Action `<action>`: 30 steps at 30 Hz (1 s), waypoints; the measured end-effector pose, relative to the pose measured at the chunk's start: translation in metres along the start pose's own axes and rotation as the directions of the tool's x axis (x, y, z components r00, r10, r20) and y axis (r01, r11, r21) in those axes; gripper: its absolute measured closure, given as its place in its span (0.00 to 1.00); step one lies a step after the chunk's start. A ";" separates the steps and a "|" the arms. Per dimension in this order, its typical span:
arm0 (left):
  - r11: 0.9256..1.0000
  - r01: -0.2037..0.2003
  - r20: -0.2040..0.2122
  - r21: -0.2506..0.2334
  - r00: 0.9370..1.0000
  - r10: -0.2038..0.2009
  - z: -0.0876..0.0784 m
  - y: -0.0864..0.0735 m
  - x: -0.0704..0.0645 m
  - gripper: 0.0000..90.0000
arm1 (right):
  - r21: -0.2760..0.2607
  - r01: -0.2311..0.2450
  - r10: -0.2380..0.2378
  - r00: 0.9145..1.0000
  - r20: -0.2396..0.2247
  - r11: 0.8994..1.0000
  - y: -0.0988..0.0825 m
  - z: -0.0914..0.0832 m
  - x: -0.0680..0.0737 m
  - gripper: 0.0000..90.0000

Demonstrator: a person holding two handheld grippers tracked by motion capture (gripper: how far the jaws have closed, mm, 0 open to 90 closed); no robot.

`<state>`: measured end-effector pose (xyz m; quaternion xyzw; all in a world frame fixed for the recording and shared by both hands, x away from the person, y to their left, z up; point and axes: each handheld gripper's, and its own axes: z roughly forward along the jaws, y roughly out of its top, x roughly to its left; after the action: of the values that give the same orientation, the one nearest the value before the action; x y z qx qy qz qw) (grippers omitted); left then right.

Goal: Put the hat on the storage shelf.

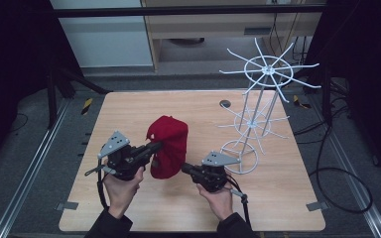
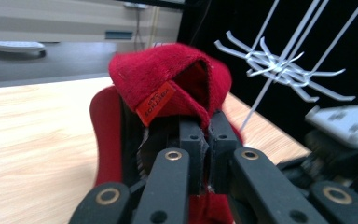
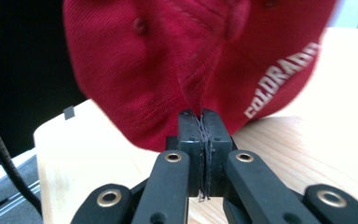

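Red cap pinched between both of my grippers above the table.

My left gripper has its jaws pressed together on the cap's soft, velvety back strap, where a small orange woven label is stitched; my right gripper is clamped on a fold of the twill crown, beside white embroidered lettering. The cap hangs crumpled over the middle of the pale wood-grain table, between my two hands. A white wire rack with spoke-like prongs on two tiers and a ring base stands to the right. Black curtains flank the grey carpeted floor, and cables loop at the right.
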<state>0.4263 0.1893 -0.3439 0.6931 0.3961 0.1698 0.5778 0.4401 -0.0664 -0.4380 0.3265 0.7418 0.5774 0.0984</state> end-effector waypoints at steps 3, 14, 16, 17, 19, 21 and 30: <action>1.000 0.000 -0.035 0.030 0.999 0.001 -0.009 -0.011 0.011 0.97 | 0.002 0.019 -0.019 1.000 0.024 1.000 0.005 -0.005 -0.001 0.99; 0.991 0.048 -0.076 0.124 0.996 -0.039 -0.026 -0.055 0.035 0.96 | 0.065 0.147 -0.151 0.987 0.062 0.987 0.017 0.003 0.015 0.99; 0.989 0.045 -0.088 0.144 0.996 -0.033 -0.027 -0.063 0.037 0.96 | 0.075 0.157 -0.162 0.985 0.054 0.985 0.019 0.007 0.017 0.99; 0.985 0.048 -0.096 0.164 0.995 -0.033 -0.029 -0.071 0.039 0.95 | 0.092 0.165 -0.170 0.984 0.047 0.982 0.020 0.011 0.020 0.99; 0.981 0.044 -0.107 0.187 0.994 -0.025 -0.030 -0.079 0.041 0.95 | 0.109 0.174 -0.179 0.983 0.041 0.979 0.020 0.016 0.023 0.99; 0.977 0.047 -0.122 0.210 0.992 -0.022 -0.031 -0.085 0.044 0.95 | 0.130 0.181 -0.187 0.982 0.033 0.975 0.019 0.022 0.026 0.99; 0.951 0.053 -0.220 0.304 0.975 0.016 -0.020 -0.108 0.065 0.95 | 0.222 0.202 -0.214 0.976 0.030 0.954 0.004 0.051 0.034 0.95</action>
<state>0.4151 0.2536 -0.4540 0.7478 0.4857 0.1764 0.4168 0.4423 -0.0052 -0.4424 0.2706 0.8279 0.4703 0.1420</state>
